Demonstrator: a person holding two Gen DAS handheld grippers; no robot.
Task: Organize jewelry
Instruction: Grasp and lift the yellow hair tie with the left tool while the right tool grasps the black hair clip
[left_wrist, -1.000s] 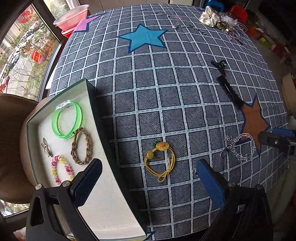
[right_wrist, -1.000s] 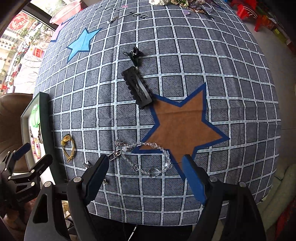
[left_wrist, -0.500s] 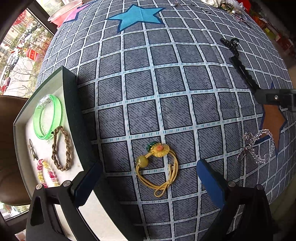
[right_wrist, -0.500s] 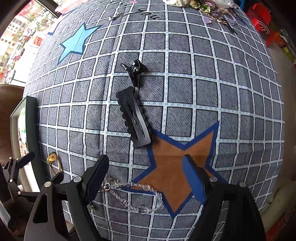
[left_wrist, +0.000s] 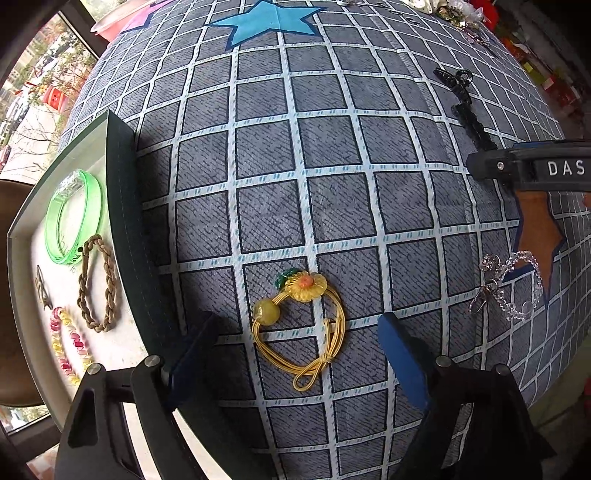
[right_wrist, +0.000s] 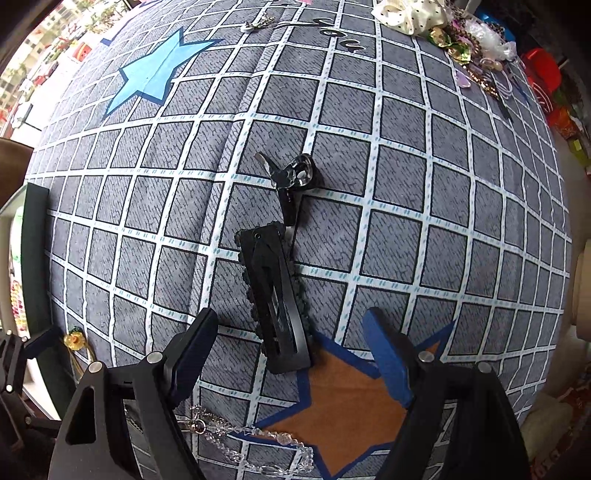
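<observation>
A yellow elastic hair tie (left_wrist: 306, 286) with a flower and a bead lies on the checked tablecloth. My left gripper (left_wrist: 295, 328) points down over it with its jaws closing. The tie is between the blue pads, which do not touch it. My right gripper (right_wrist: 290, 317) stands open above the lower end of a long black barrette (right_wrist: 277, 295), also without touching. A black claw clip (right_wrist: 295, 173) lies just beyond the barrette. A clear crystal bracelet (right_wrist: 251, 443) lies at the brown star's edge, under the right gripper's left finger.
An open tray (left_wrist: 122, 192) at the left holds a green bangle (left_wrist: 74, 218), a braided brown tie (left_wrist: 98, 284), a pink-and-yellow bead bracelet (left_wrist: 68, 343) and a small clip (left_wrist: 42, 288). A heap of accessories (right_wrist: 443, 29) sits at the far right corner. A brown chair (left_wrist: 14, 295) stands beside the tray.
The left gripper has sunk toward the yellow hair tie and its jaws have narrowed. The right gripper has moved from over the crystal bracelet to over the black barrette.
</observation>
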